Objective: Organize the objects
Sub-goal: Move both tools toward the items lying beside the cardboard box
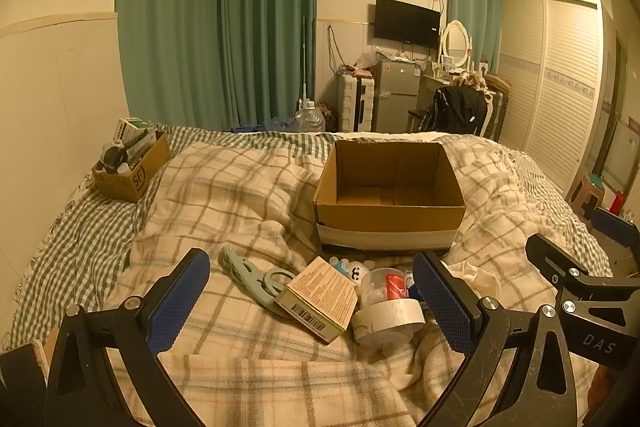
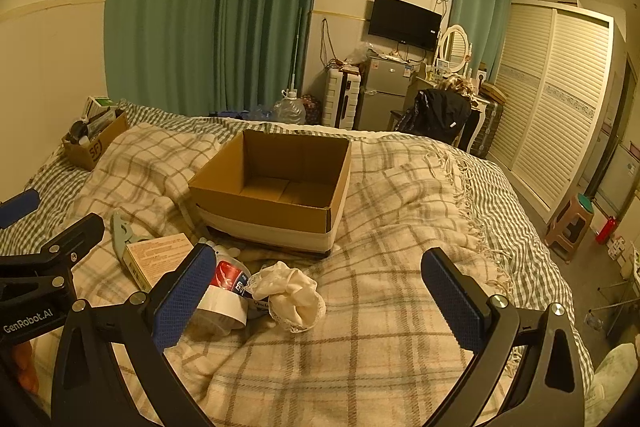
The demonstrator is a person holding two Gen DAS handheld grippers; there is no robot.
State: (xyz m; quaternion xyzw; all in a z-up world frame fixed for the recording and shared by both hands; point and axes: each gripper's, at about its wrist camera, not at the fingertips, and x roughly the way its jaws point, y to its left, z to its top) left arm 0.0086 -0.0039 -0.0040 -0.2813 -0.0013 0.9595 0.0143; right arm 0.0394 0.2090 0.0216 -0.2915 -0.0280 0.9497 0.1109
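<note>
An empty open cardboard box (image 1: 390,203) (image 2: 276,195) sits mid-bed on the plaid blanket (image 2: 380,327). In front of it lies a pile: a tan carton (image 1: 320,297) (image 2: 156,259), light-blue scissors (image 1: 256,275) (image 2: 120,231), a tape roll (image 1: 388,319) (image 2: 222,303), a clear tub with a red label (image 1: 386,285) (image 2: 230,275) and a crumpled cream cloth (image 2: 292,297). My left gripper (image 1: 312,267) hovers open above the carton and tape. My right gripper (image 2: 318,259) is open above the cloth, beside the left gripper (image 2: 48,223).
A smaller cardboard box (image 1: 132,167) (image 2: 94,143) full of items stands at the bed's far left by the wall. Beyond the bed are green curtains, a fridge (image 2: 382,95) and a chair with a black jacket (image 2: 438,115). A wardrobe and a stool (image 2: 572,223) are on the right.
</note>
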